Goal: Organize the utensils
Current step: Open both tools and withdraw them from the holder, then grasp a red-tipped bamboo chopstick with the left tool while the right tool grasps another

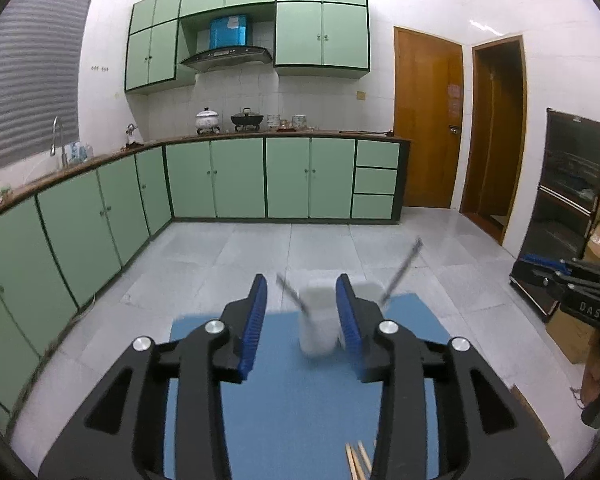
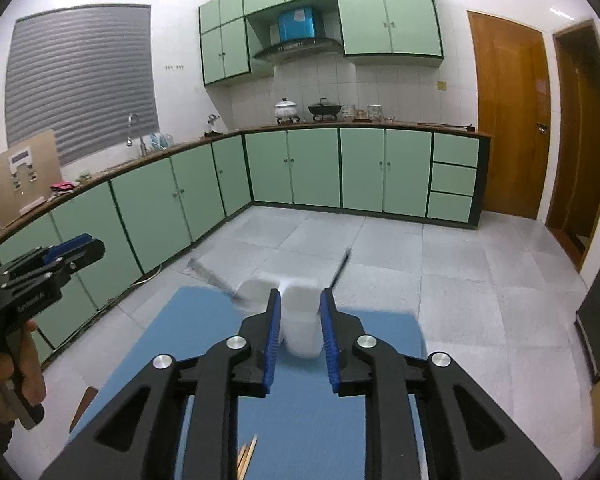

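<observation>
Two white holder cups stand side by side at the far edge of a blue mat (image 1: 292,392). The left cup (image 1: 317,322) holds a thin metal utensil (image 1: 290,292), the right cup (image 1: 368,292) another leaning right (image 1: 404,270). My left gripper (image 1: 302,316) is open, its fingers on either side of the left cup. In the right wrist view my right gripper (image 2: 299,320) is open around the right cup (image 2: 300,320), not clamping it; the left cup (image 2: 256,292) is beside it. Wooden chopstick tips (image 1: 358,460) lie near me on the mat (image 2: 300,420).
The mat's table ends just past the cups, with tiled floor (image 1: 260,256) beyond. Green kitchen cabinets (image 1: 236,178) run along the left and back. A black shelf unit (image 1: 568,208) and boxes stand at right. The other gripper shows at each view's edge (image 1: 580,284) (image 2: 40,272).
</observation>
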Available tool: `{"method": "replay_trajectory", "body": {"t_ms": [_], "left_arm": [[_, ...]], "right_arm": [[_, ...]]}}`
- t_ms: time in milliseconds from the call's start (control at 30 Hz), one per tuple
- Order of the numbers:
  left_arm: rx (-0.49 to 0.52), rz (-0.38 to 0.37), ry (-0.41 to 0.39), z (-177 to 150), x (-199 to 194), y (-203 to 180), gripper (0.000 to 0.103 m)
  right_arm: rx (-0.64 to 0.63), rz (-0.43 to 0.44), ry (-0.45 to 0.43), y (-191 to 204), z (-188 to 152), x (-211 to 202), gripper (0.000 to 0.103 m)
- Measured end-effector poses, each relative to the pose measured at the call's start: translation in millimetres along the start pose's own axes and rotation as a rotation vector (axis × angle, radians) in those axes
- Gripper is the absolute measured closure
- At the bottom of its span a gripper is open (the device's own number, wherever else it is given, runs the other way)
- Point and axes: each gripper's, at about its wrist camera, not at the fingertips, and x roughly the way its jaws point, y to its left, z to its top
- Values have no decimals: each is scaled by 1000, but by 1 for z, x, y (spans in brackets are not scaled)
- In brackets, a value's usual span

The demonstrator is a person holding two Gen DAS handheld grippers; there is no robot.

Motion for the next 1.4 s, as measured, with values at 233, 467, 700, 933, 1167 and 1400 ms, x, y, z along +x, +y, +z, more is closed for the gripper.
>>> {"method": "replay_trajectory", "body": {"t_ms": [233, 467, 700, 933, 1167, 1400], "left_arm": [[-26, 75, 35, -128, -79, 1, 61], [-74, 100, 172, -240, -109, -10, 61], [-94, 71, 244, -271, -114, -16, 60], [-78, 47, 282, -282, -104, -20, 59], [-48, 10, 305, -290, -100, -32, 58], [-12, -17, 330, -298, -91, -45, 57]], "right_arm": [[14, -50, 33, 27, -159, -62, 80], [1, -57, 201, 67, -282, -62, 80], [-58, -30, 271, 93, -310, -52, 80], [-78, -23, 259, 100, -312, -49, 79], [-90, -16, 244, 100, -307, -40, 77], [-48, -60, 236, 81, -302, -32, 77]]}}
